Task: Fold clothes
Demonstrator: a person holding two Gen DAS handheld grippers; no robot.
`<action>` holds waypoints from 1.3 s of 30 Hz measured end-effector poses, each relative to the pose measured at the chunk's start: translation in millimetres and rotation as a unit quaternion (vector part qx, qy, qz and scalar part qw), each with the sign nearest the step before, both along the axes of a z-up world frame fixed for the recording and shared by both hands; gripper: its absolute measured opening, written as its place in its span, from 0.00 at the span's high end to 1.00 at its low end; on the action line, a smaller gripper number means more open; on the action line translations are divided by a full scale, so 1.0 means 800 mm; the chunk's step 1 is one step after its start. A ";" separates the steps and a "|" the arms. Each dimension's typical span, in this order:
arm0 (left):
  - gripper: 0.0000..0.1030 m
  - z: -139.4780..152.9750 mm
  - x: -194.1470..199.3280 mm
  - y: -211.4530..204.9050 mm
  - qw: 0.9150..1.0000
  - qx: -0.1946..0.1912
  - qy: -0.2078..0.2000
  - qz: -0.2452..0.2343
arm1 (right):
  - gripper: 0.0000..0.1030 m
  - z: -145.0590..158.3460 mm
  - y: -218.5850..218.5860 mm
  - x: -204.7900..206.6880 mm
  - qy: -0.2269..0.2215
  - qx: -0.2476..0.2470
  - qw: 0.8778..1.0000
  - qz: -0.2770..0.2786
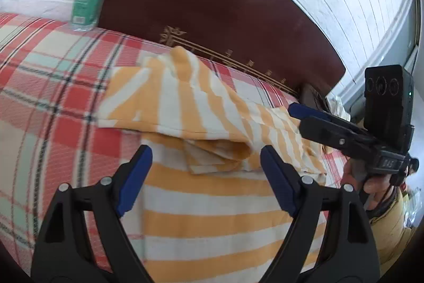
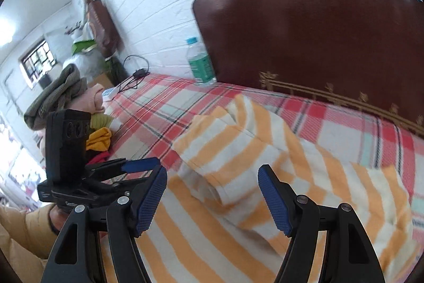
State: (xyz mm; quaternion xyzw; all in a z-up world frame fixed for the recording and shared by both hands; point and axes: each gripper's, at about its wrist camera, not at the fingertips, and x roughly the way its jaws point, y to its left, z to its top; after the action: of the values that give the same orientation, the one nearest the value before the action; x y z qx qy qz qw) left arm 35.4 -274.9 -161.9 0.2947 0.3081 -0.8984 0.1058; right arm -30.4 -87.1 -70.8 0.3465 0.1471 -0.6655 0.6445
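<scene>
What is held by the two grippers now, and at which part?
Nothing. The left gripper and the right gripper are both open above the striped shirt, with no cloth between the fingers.

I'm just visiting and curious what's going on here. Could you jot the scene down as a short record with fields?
Setting: bed with checked sheet and dark headboard
Garment: orange-and-white striped shirt, partly folded, lying on the sheet
Left tool: open, above the shirt, holding nothing
Right tool: open, above the shirt, holding nothing
Other things: water bottle by the headboard; pile of clothes at the bed's edge
</scene>
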 end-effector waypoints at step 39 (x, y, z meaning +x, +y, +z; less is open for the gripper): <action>0.19 -0.009 0.018 -0.016 0.999 0.036 -0.009 -0.039 | 0.87 0.016 0.031 -0.108 -0.158 -0.133 0.970 -0.128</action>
State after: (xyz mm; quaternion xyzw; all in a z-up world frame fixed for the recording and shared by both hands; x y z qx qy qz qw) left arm 49.8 -287.9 -169.5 0.3181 0.3278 -0.8874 0.0627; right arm -116.9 -62.1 -58.1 0.3742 -0.0924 -0.6926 0.6098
